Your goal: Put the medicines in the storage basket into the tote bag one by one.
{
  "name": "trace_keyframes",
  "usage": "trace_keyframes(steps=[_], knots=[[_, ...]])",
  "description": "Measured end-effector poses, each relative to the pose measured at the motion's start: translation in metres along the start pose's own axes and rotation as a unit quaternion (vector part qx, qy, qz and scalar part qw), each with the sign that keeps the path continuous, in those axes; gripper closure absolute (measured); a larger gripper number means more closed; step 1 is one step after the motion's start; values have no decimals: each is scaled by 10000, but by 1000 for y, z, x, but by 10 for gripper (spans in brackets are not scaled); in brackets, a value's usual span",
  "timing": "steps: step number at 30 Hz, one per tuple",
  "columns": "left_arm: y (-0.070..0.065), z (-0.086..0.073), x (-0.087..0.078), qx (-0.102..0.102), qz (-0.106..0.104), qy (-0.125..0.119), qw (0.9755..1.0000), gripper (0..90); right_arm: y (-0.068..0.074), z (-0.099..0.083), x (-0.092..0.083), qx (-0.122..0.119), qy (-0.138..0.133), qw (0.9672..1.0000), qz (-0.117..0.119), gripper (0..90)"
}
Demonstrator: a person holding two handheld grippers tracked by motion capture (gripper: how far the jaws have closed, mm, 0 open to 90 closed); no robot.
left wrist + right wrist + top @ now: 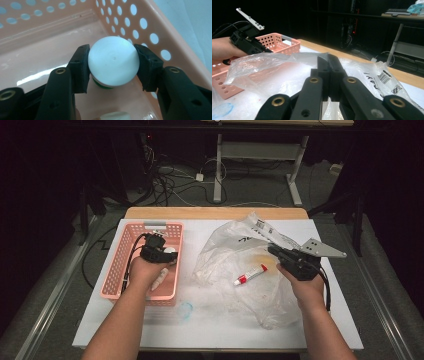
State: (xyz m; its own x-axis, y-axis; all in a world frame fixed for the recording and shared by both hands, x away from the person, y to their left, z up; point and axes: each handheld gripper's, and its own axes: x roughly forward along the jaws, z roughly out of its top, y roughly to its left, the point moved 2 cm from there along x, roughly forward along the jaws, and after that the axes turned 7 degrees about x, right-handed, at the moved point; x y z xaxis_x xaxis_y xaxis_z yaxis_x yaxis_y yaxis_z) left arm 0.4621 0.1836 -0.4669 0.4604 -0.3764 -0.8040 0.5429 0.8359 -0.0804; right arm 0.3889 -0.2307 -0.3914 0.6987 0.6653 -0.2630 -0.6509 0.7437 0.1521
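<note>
A pink perforated basket [114,270] stands on the left of the white table. Inside it my left gripper [113,65] points down, its pads pressed on either side of the round white cap of a small bottle [113,60] with a green band below the cap. In the high view the left gripper [162,253] sits over the basket's middle. My right gripper [328,59] is shut on the edge of a clear plastic bag [274,72], holding that edge up. The bag [235,255] spreads over the table's centre, and a red-and-white tube [250,274] lies in or on it.
A second white item [161,279] lies in the basket near my left hand. A small bluish round thing [186,310] sits on the table [210,332] in front of the basket. Beyond the table are cables and desk legs on a dark floor.
</note>
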Motion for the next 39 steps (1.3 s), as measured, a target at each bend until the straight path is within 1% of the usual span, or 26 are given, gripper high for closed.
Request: trace_keyframes(steps=[7,9,14,17,22,24,26,28,32,34,37,39], knots=[[2,0,-14,-70,102,-194,9997,486,0,0,0,-20,2,10000,5,900],[1,0,-19,-67,89,-255,9996,486,0,0,0,-19,3,10000,1,900],[-6,-1,-32,25,69,-459,9989,486,0,0,0,-2,-3,10000,5,900],[-12,-3,-39,-21,-25,-609,9981,486,0,1,0,-17,-5,10000,5,900],[-21,-7,-49,53,10,-735,9973,486,1,1,0,-33,-8,10000,14,900],[-25,-9,-54,156,27,-823,9965,486,1,1,-1,-33,-9,10000,14,900],[-29,-12,-60,192,-26,-989,9949,486,1,2,-1,-37,-12,10000,17,900],[-33,-14,-66,238,-23,-1096,9937,486,1,1,-1,-30,-5,10000,19,900],[-41,-22,-75,301,-38,-1245,9918,486,1,2,-1,-11,-9,10000,14,900],[-44,-26,-79,298,-85,-1285,9912,486,1,2,-1,-27,-14,10000,18,900],[-52,-31,-84,380,-74,-1346,9901,486,2,1,-1,-50,3,10000,19,900],[-58,-35,-86,434,-70,-1418,9889,486,3,2,0,-66,1,10000,15,900]])
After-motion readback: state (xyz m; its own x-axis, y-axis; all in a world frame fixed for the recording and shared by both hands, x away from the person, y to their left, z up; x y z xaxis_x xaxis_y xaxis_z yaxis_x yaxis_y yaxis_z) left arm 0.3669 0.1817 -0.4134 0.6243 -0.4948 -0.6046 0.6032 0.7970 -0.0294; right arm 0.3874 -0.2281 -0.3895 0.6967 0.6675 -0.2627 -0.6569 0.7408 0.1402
